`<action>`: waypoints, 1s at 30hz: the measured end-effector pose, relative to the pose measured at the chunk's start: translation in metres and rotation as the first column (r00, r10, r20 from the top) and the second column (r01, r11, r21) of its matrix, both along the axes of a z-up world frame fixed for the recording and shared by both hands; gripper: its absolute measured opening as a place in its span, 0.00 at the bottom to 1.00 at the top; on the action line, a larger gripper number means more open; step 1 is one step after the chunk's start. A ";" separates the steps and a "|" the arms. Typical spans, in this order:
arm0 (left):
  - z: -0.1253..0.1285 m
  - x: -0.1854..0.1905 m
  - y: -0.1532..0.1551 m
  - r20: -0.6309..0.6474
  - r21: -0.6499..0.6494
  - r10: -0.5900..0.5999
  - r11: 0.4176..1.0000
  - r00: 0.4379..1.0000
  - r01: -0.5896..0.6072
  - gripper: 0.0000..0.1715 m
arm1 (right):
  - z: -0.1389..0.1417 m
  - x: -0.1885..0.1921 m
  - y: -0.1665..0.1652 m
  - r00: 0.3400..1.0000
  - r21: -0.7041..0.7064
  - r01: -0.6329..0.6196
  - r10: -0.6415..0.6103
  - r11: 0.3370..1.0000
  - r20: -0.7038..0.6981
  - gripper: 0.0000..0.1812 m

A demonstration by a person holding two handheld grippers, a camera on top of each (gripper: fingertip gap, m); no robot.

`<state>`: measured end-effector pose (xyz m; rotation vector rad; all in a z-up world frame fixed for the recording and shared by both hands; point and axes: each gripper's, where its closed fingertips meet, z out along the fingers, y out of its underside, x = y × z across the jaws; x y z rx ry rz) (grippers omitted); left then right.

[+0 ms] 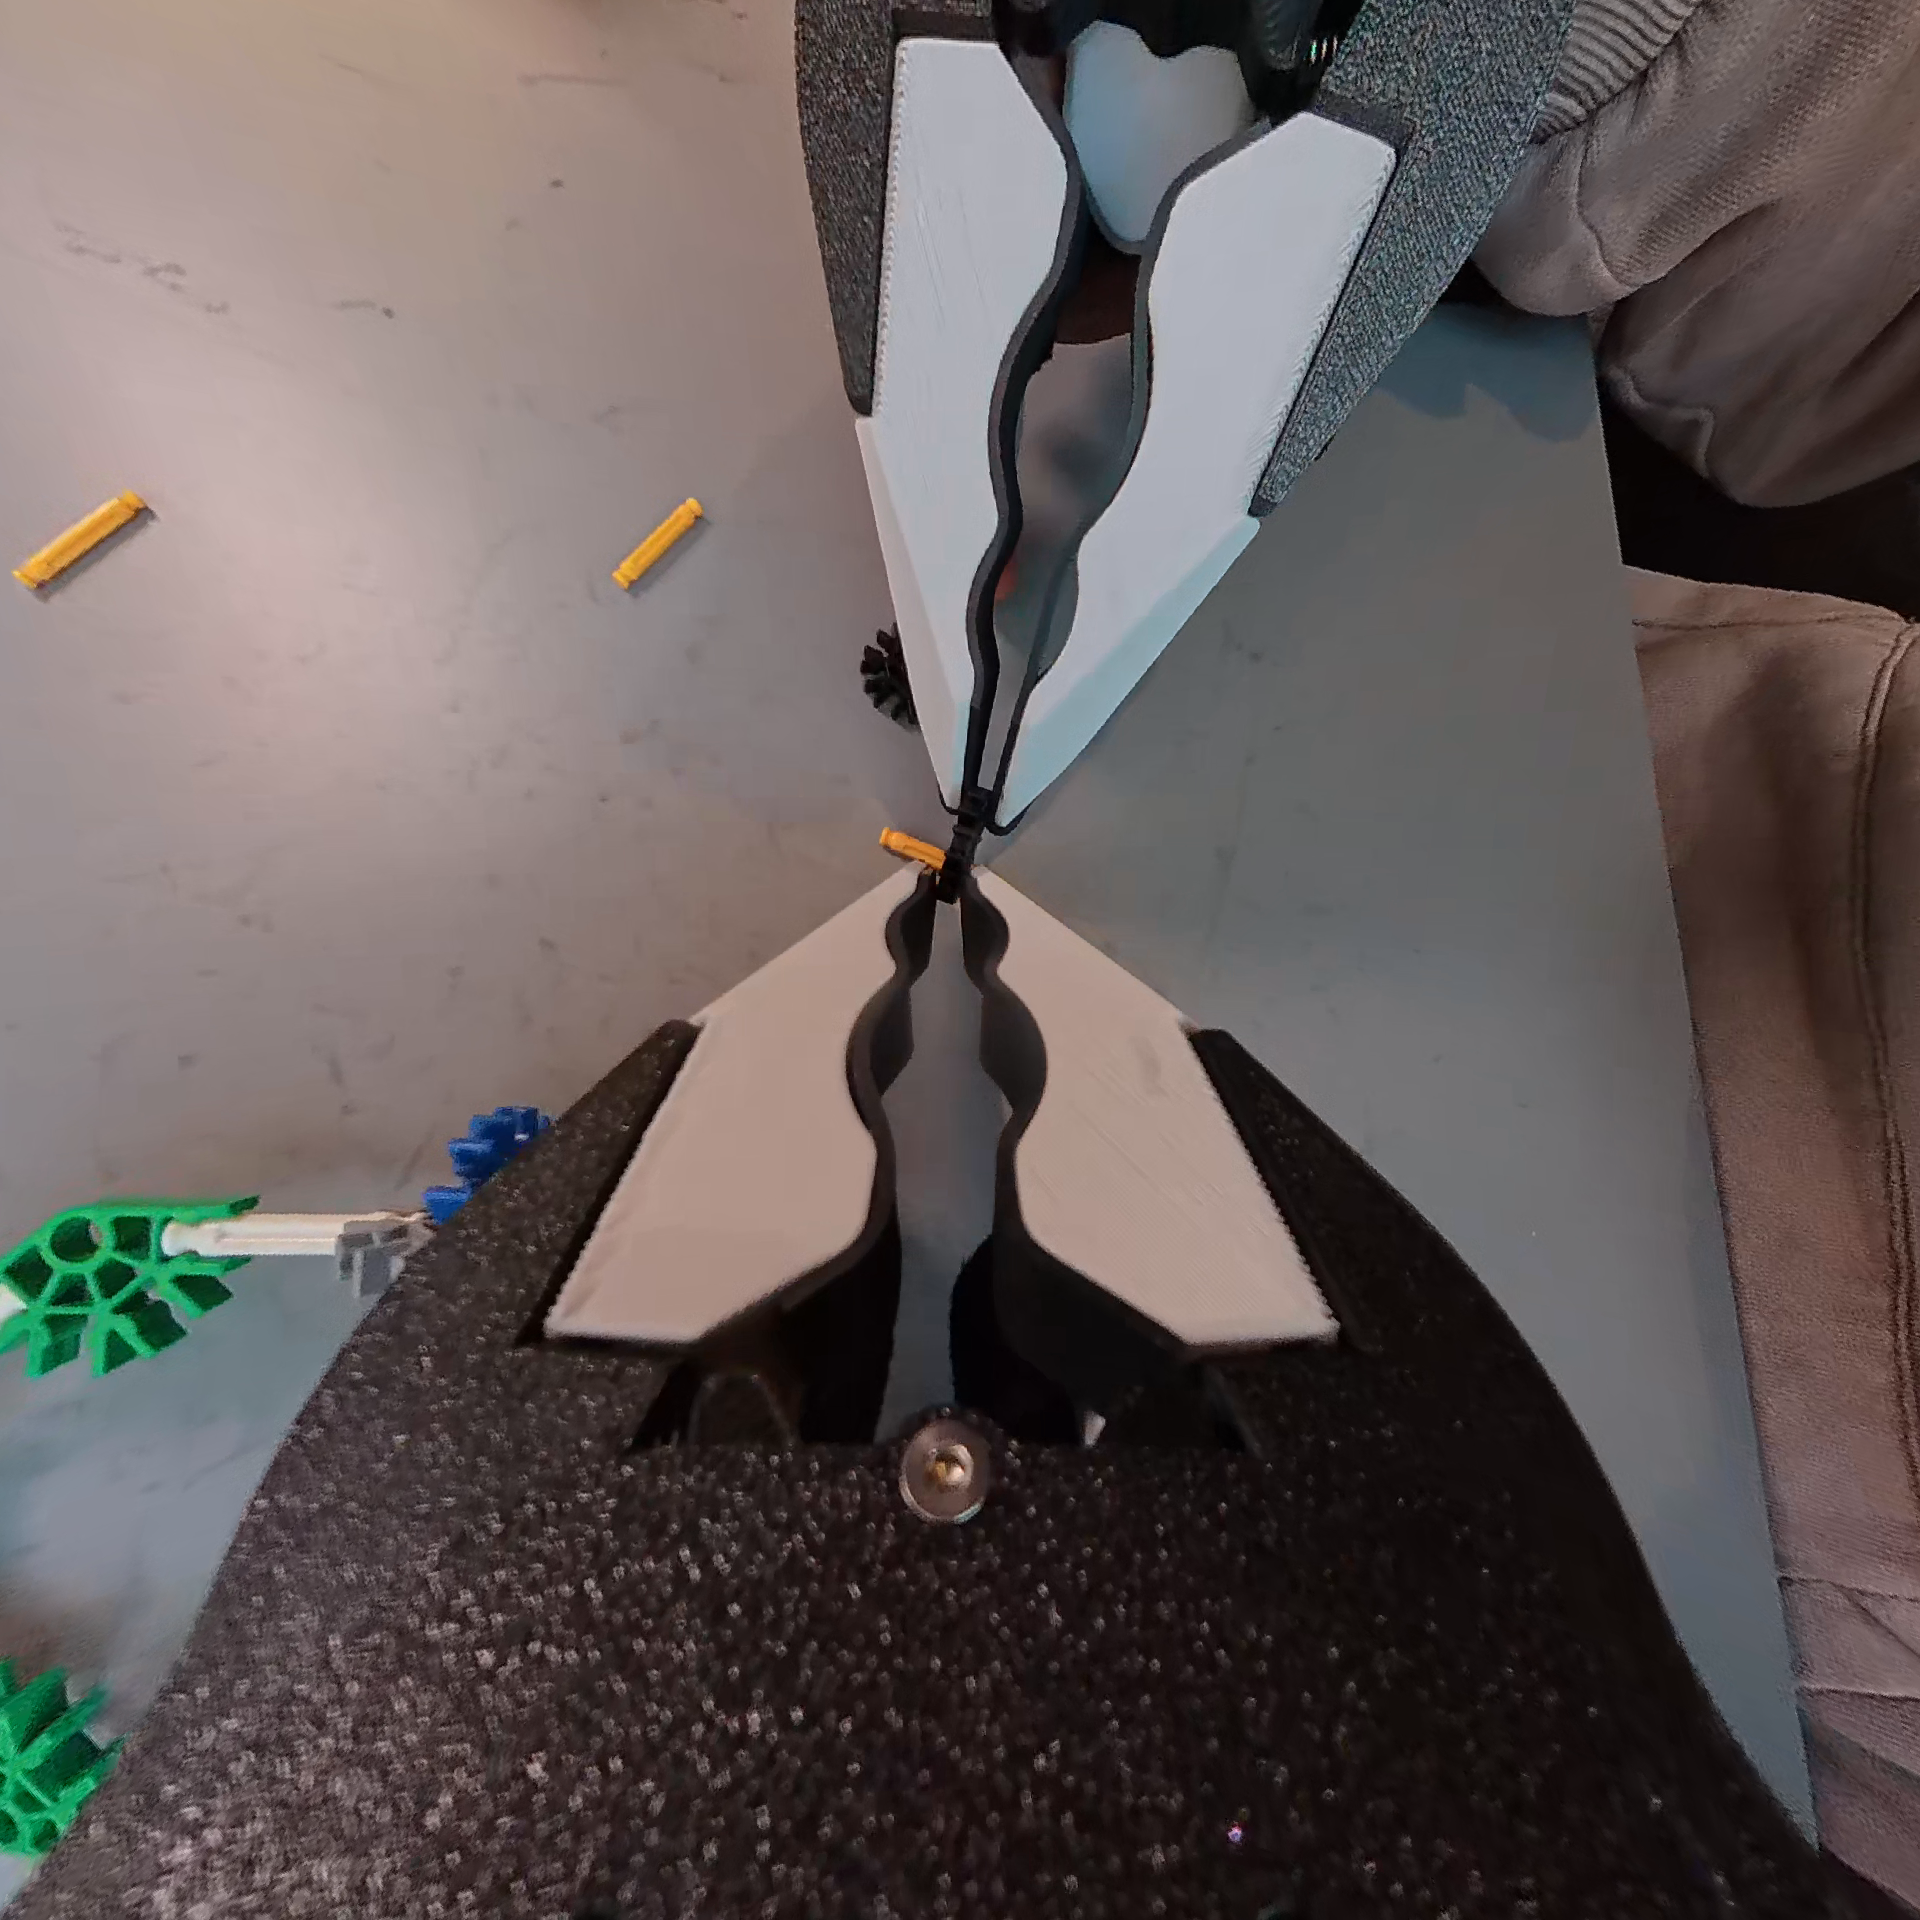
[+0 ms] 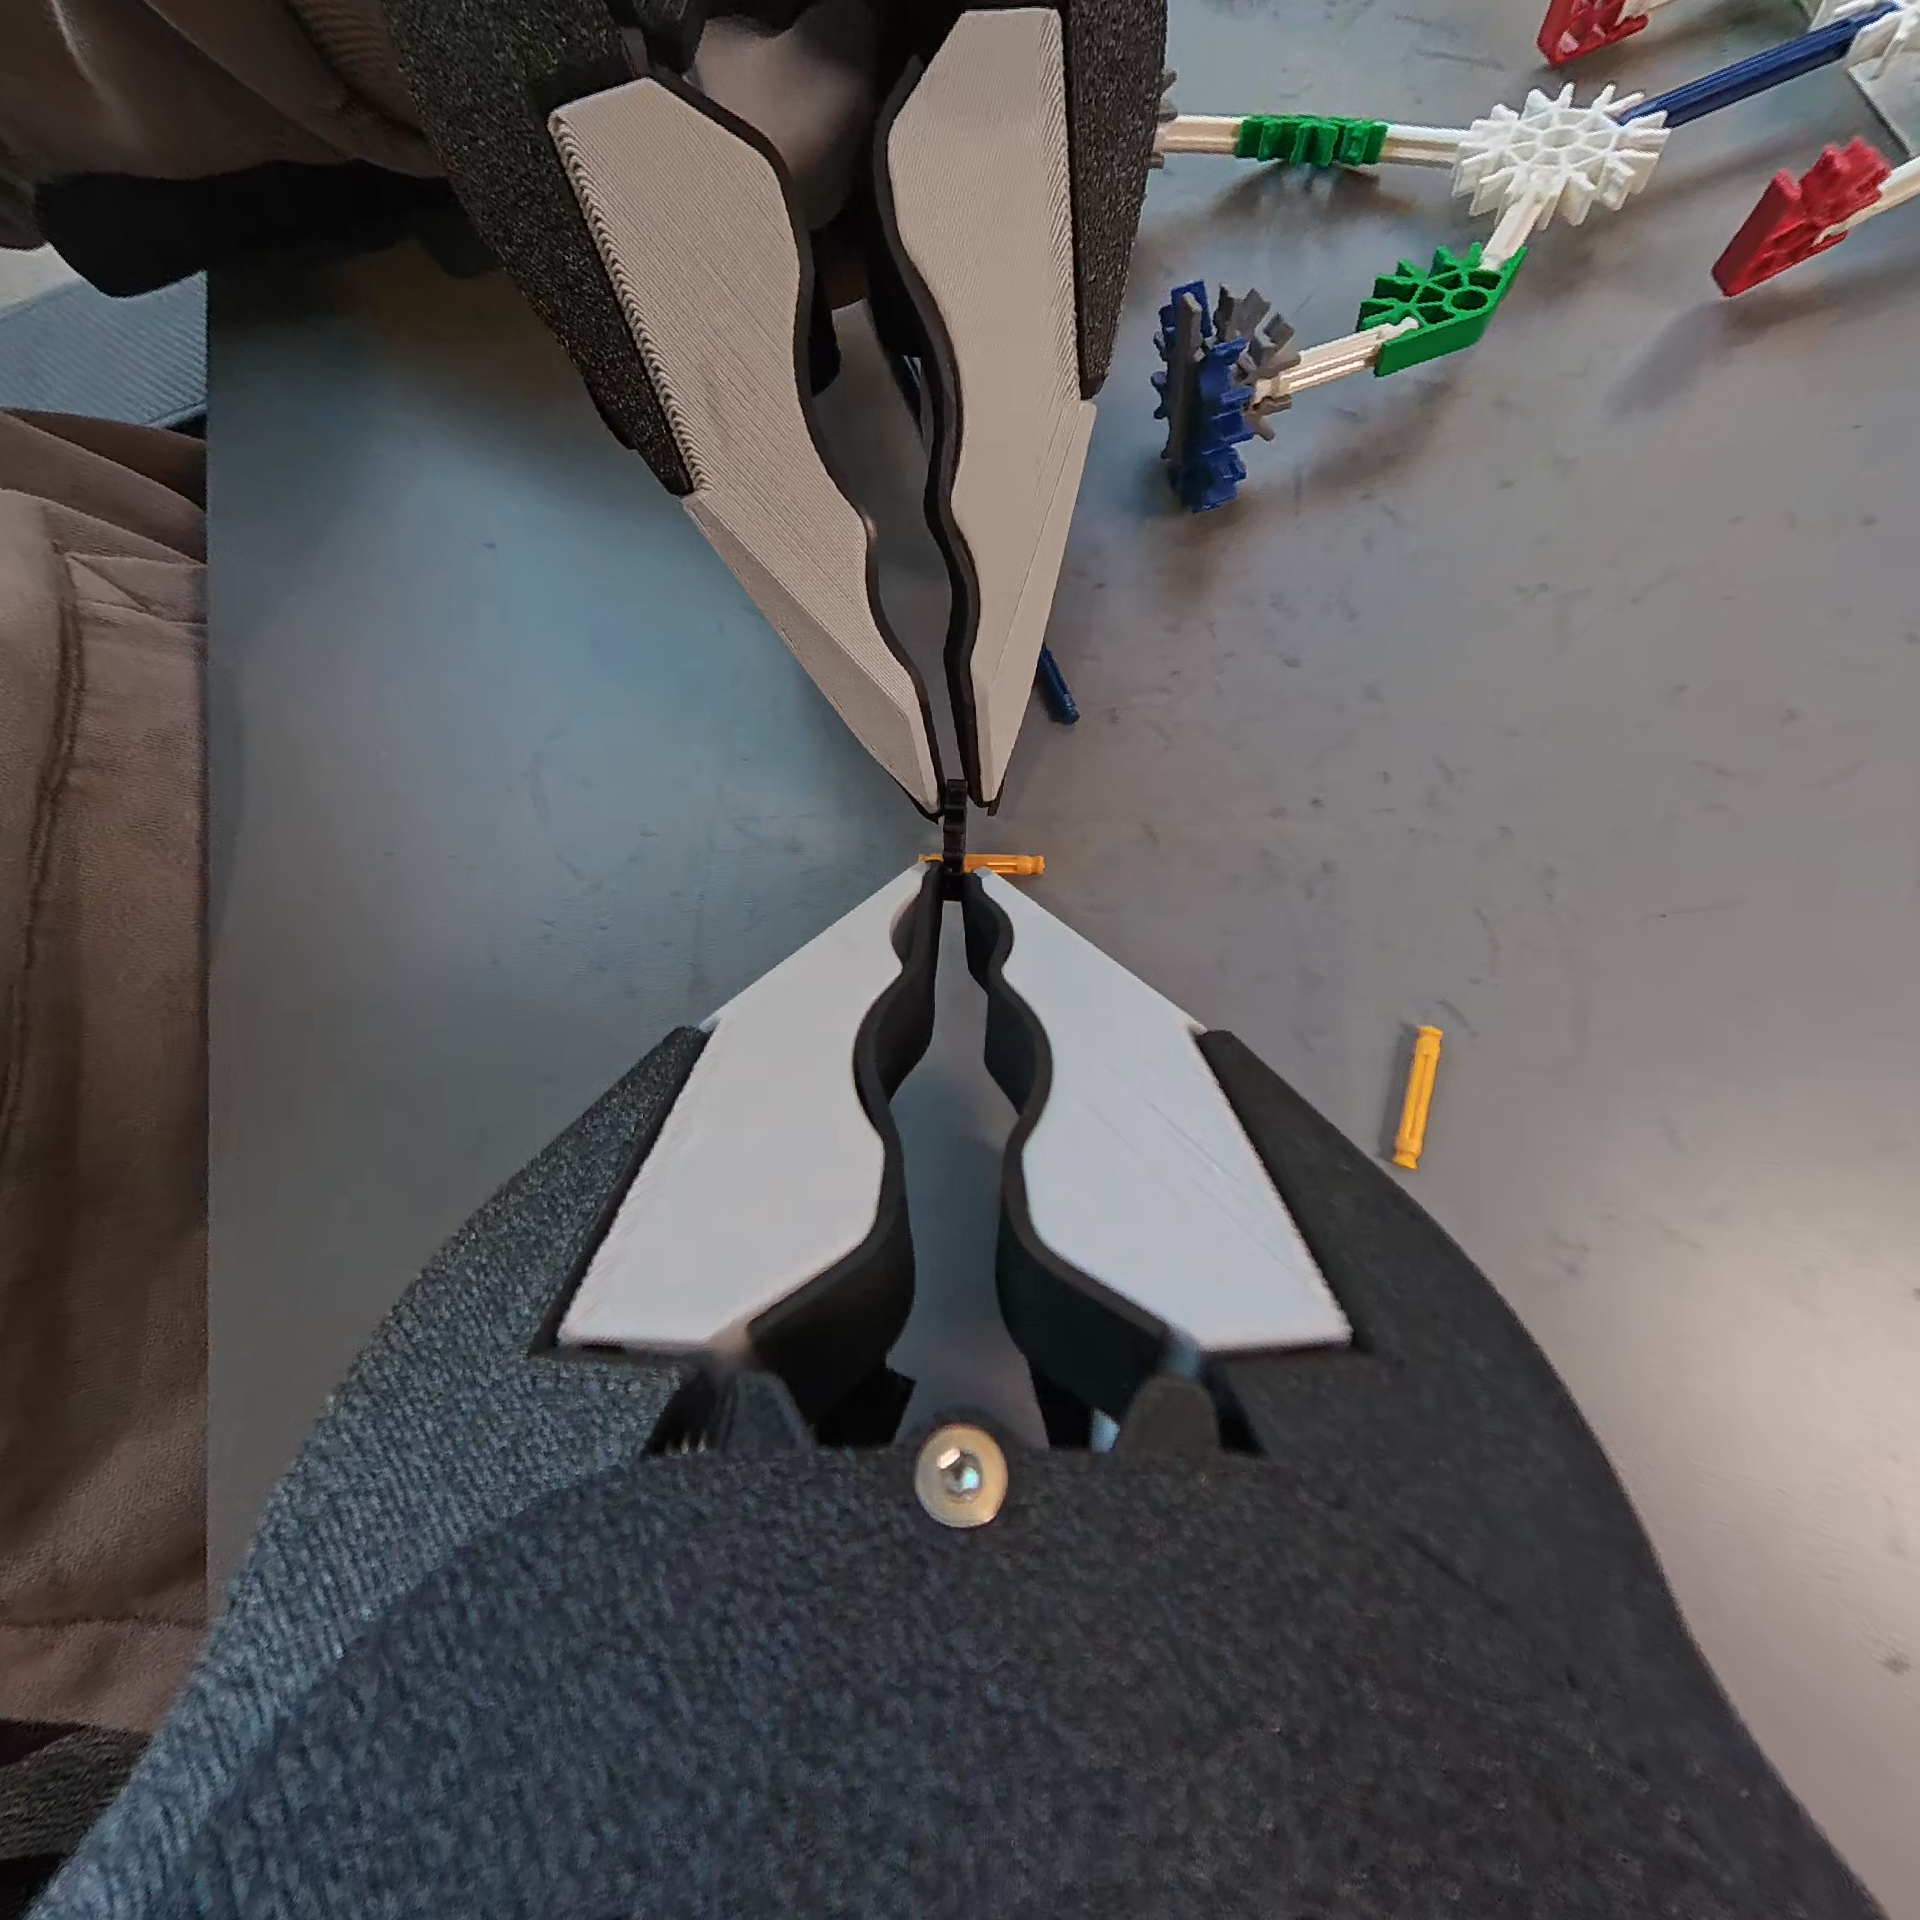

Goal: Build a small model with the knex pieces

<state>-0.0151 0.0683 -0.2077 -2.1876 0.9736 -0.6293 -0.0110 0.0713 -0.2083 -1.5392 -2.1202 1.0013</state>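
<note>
Both grippers meet tip to tip over the grey table [image 1: 416,831]. My left gripper [image 1: 943,881] is shut on one end of a small black piece [image 1: 962,844]. My right gripper [image 1: 979,816] comes in from the top of the left wrist view, shut on the other end. In the right wrist view my right gripper [image 2: 948,881] is at the bottom and the left gripper [image 2: 954,795] comes from above, with the black piece [image 2: 954,829] between them. A short yellow rod [image 1: 910,844] [image 2: 1003,864] lies just behind the tips; I cannot tell if it touches them.
Two yellow rods [image 1: 78,540] [image 1: 657,543], a black connector [image 1: 886,675], and a green connector [image 1: 104,1283] on a white rod lie left. A built chain with blue [image 2: 1205,400], white [image 2: 1558,156] and red [image 2: 1803,218] connectors lies far right. A sleeve [image 1: 1766,260] is near the table edge. Both grippers' tips are close together, under 4 cm apart.
</note>
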 end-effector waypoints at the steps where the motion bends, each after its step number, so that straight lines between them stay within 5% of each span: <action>1: 0.000 0.000 -0.001 -0.002 0.002 -0.002 1.000 1.000 0.002 0.02 | 0.000 0.000 -0.001 1.000 0.005 -0.003 0.003 1.000 -0.001 0.01; 30: 0.000 0.006 -0.009 -0.042 0.030 -0.048 0.998 0.998 0.049 0.02 | 0.000 0.007 -0.011 0.998 0.080 -0.056 0.056 0.995 0.000 0.01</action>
